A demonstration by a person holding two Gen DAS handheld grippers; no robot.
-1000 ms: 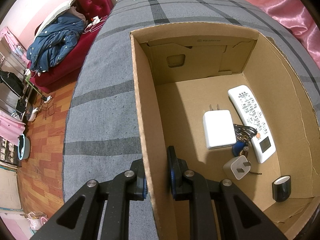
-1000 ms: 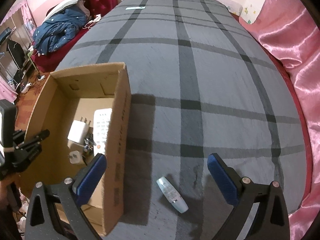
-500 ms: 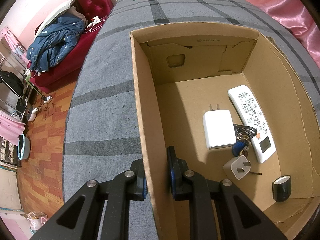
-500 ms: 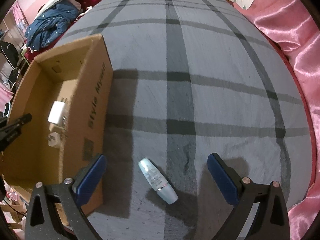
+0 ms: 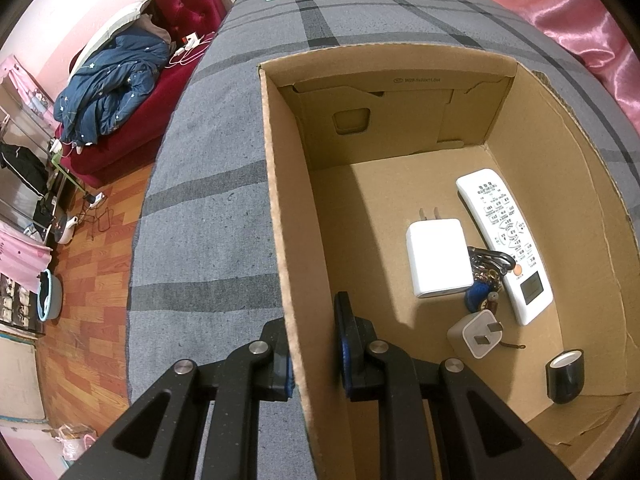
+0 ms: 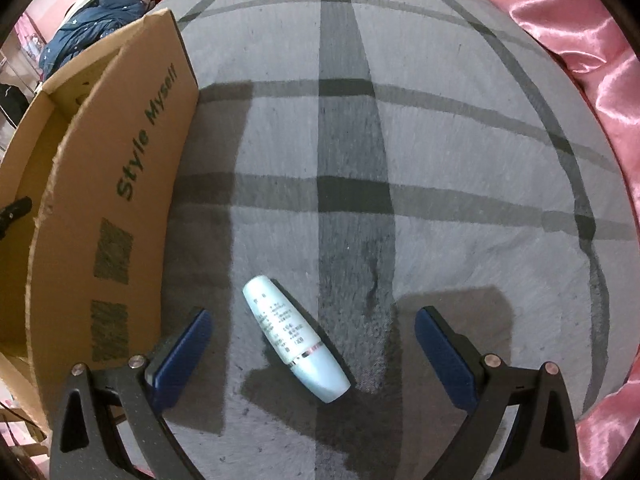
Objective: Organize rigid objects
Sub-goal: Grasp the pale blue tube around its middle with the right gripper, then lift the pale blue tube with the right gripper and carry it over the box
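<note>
While the left gripper [image 5: 316,354] pinches the cardboard box [image 5: 280,208] wall, the right gripper [image 6: 312,344] hangs wide open. The pale blue tube [image 6: 294,338] lies on the bed [image 6: 460,152] beside the box, between those open fingers, touching neither.

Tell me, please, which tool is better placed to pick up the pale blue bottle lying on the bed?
The right tool. It is open, and the bottle lies between its fingers on the grey blanket. The left tool is shut on the wall of the cardboard box.
</note>
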